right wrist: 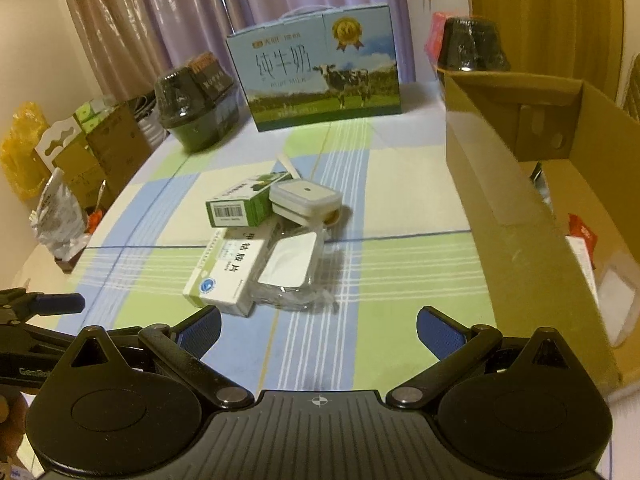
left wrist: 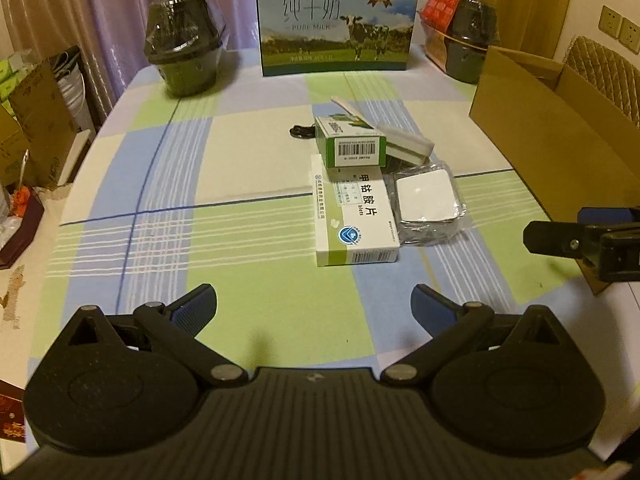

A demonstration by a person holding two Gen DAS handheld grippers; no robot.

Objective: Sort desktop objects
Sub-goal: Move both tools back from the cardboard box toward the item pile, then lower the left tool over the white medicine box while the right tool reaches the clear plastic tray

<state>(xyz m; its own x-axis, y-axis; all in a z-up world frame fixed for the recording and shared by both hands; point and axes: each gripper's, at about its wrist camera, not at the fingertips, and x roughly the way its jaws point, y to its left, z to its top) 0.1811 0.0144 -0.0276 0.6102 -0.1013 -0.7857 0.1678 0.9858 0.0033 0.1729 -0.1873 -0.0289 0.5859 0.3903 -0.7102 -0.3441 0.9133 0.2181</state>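
We hold the left gripper low over the near edge of the counter, its blue-padded fingers spread wide with nothing between them. The right gripper is set the same way: fingers fully apart and empty, hovering above the checked cloth. In the left wrist view, the right gripper shows at the right edge, beside the cardboard box.

Just ahead of both grippers lies the cluster to be sorted. Nearest is the white medicine box, flat on the cloth. Just to its right sits the white square pad in clear wrapping, touching it. Behind these, the green-and-white carton rests partly on the far end of the white medicine box, barcode end toward us. The lidded white container sits against the carton's right side. A pale flat stick and a small black item, too small to identify, lie just beyond.

To the right stands the open cardboard box, already holding some items. At the far edge are the milk carton case and two dark wrapped tubs.
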